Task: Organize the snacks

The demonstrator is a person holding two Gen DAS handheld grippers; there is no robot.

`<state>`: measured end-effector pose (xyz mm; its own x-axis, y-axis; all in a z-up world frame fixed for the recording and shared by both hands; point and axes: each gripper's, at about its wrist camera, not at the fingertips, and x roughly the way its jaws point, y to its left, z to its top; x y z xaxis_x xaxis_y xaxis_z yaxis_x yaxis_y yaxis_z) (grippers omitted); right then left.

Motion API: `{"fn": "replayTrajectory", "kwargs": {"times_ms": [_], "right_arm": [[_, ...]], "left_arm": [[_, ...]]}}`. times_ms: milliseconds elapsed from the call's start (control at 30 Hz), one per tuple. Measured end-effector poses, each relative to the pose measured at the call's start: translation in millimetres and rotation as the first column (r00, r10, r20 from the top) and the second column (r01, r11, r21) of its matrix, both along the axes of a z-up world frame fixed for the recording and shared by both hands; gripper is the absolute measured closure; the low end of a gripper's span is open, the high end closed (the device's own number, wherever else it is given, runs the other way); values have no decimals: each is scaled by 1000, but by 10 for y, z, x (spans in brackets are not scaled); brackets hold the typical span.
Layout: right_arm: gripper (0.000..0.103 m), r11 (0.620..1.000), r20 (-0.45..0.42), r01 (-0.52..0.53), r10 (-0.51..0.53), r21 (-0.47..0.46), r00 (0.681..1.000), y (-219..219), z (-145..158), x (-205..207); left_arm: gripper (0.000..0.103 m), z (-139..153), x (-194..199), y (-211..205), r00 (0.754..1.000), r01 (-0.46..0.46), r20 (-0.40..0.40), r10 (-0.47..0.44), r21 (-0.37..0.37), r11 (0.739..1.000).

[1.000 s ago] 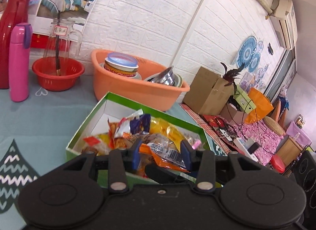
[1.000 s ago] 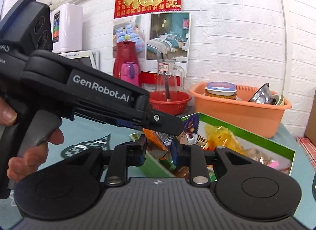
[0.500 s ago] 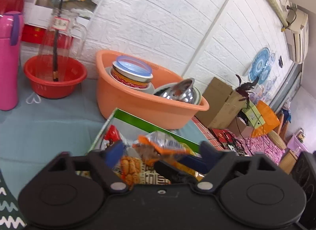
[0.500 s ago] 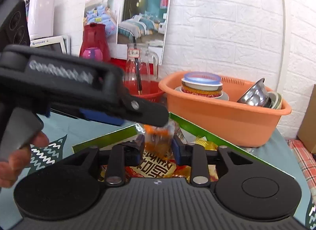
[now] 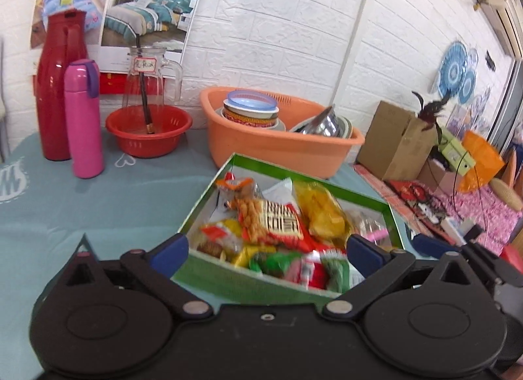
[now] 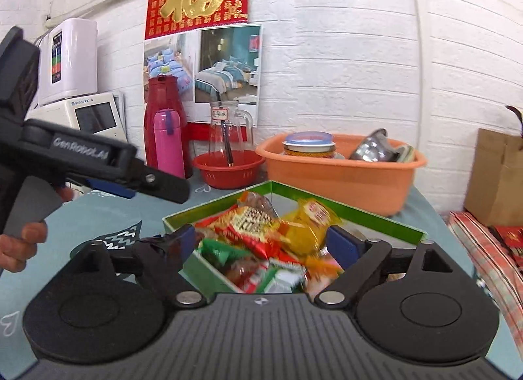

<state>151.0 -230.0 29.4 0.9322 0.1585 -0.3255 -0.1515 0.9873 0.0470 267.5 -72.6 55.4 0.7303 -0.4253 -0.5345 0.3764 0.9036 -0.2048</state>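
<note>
Left claw (image 5: 267, 251) wide, empty, hovering at near rim of green box (image 5: 228, 277). Right claw (image 6: 263, 242) wide, empty, likewise. Snack packets (image 5: 278, 220) heaped inside box on surface (image 5: 108, 203); release judged complete.

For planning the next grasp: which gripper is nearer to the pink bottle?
Left. The left gripper hovers over the table near the pink bottle; the right gripper sits over the green box, farther away.

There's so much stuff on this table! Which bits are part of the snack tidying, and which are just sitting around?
Part of the job: green box, snack packets, left gripper, right gripper.

Just sitting around: orange basin, red basket, glass pitcher, pink flask, red jug.
</note>
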Motion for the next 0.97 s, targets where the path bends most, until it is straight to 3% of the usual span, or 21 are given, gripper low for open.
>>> {"fn": "replayTrajectory", "kwargs": {"times_ms": [200,367,700,967], "right_arm": [[0,994,-53,100,-98,34,994,-186,-126,-589],[0,981,-129,191,-187,18,974,-280,-323,-878],[0,970,-175,235,-241,-57,954,-194,-500,-1030],[0,967,-181,236,-251,-97,951,-89,-526,-1006]], "left_arm": [[0,-70,-718,-39,999,-53,12,52,67,996],[0,-320,-1157,-169,993,-117,35,112,198,973],[0,-639,-1345,-122,982,-174,-38,184,187,967],[0,-685,-1416,-56,979,-196,-24,203,178,964]]}}
